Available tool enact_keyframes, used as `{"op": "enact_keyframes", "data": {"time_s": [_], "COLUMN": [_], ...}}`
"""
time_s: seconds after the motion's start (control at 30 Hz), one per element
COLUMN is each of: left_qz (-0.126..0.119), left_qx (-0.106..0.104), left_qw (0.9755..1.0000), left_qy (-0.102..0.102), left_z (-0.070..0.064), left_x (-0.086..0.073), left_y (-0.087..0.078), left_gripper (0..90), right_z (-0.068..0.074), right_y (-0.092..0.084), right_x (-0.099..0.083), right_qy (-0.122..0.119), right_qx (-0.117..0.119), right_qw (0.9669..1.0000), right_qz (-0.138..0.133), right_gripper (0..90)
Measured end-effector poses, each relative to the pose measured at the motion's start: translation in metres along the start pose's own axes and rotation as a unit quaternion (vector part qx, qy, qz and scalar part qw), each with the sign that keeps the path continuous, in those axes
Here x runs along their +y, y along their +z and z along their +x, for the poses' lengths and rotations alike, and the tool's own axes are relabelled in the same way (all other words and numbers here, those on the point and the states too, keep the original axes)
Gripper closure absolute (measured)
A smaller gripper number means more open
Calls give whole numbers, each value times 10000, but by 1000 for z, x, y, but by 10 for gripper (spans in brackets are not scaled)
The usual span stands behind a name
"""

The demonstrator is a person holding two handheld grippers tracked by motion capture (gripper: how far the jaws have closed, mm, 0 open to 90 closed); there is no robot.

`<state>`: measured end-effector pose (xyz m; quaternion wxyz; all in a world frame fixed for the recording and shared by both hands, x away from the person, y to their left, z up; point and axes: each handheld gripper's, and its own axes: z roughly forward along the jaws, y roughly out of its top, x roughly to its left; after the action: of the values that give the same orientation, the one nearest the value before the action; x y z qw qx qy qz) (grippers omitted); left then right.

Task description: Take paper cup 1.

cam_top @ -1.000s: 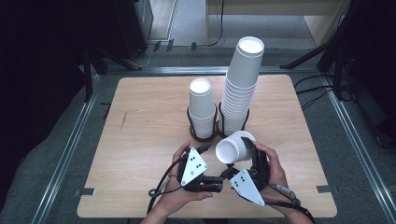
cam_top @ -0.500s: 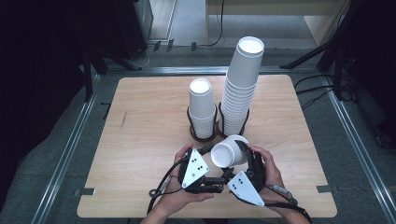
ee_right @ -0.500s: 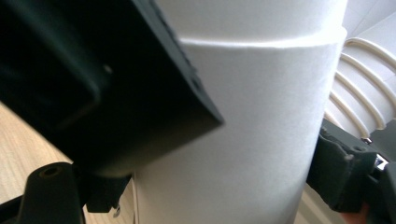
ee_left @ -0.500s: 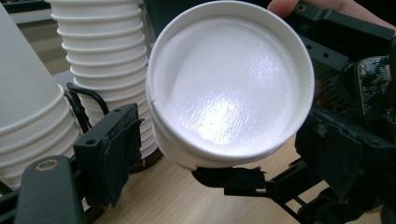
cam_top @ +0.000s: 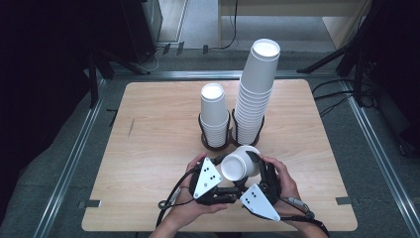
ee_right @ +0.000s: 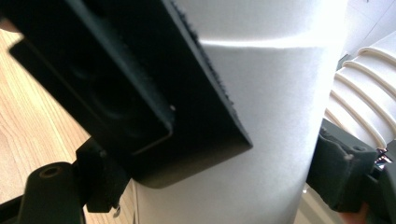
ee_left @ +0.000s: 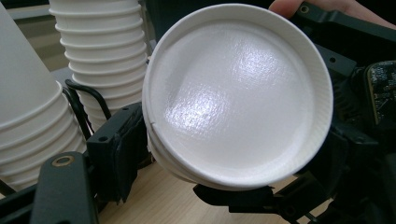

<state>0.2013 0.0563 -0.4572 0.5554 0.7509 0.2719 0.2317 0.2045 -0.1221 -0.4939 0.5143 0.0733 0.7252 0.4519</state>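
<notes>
A white paper cup (cam_top: 239,165) lies on its side in the air over the table's front middle, its base turned toward the left gripper's camera (ee_left: 238,93). My right gripper (cam_top: 255,166) is shut on its wall, with the black pads (ee_right: 187,93) pressed against the white side (ee_right: 280,93). My left gripper (cam_top: 224,166) has just been closing its jaws on the cup's base end, and one pad (ee_left: 123,144) touches the base rim, where a second nested edge shows. A hand holds each gripper.
A short stack of upside-down white cups (cam_top: 215,114) sits in a black wire holder (cam_top: 216,144) at mid-table, with a tall stack (cam_top: 255,89) in a holder to its right. Both stand just behind the grippers. The wooden table (cam_top: 148,148) has metal rails around it.
The cup has shifted slightly left and toward the front edge. The left gripper's jaws have drawn in around its base end. Both hands stay where they were.
</notes>
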Motion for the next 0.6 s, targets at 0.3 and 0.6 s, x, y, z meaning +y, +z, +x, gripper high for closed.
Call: {"op": "enact_keyframes", "data": {"time_s": [0.3,0.6], "left_qz": [100,97], "left_qx": [71,29], "left_qw": [9999,9999], "left_qy": [-13,-13], "left_z": [-1,0], "left_x": [0,0], "left_y": [2,1], "left_gripper": [181,198], "right_z": [4,3], "right_y": [1,0], "right_x": [1,1], "right_qy": [-51,-21], "right_qx": [50,74], "right_qw": [10000,10000], "right_qz": [-35,-51], "right_gripper": [180,177]}}
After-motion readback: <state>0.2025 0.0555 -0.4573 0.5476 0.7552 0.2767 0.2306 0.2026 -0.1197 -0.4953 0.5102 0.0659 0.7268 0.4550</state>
